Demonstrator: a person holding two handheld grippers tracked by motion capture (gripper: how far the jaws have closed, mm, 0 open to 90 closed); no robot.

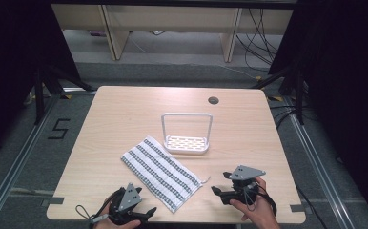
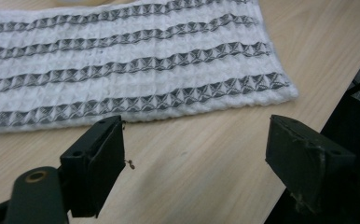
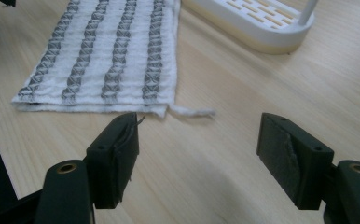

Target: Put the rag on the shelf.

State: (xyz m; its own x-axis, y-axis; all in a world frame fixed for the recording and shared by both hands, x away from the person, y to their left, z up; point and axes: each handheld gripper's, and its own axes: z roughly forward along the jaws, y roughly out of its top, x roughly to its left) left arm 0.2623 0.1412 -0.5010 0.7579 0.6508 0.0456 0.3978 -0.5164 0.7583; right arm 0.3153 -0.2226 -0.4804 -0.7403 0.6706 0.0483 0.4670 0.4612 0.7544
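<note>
Cloth (image 1: 161,172) with grey stripes lies flat on the wooden table (image 1: 125,109), folded into a long band that runs slantwise, and I take it as the landmark for everything else. Just behind its far end stands a white rack (image 1: 186,141) with a tall handle, near the cloth but not touching it, as far as I can see. The left gripper (image 1: 144,213) is at the near side of the cloth, close to the table edge, and in the left gripper view its jaws stand wide apart with only bare wood between them; the long hem of the cloth (image 2: 136,70) is a little ahead of the fingertips. The right gripper (image 1: 221,183) is to the right of the cloth's near corner, also released and holding nothing; in the right gripper view the short hem (image 3: 108,56) and a loose thread (image 3: 192,111) lie just in front of it. I judge that the step now is to take the cloth by its near end. To do it well, each gripper should come low and level to the wood, slide one jaw under the hem, and close on all folded layers together, not on the thread. Both should grip at the corners, so the cloth lifts evenly and does not push the rack.
</note>
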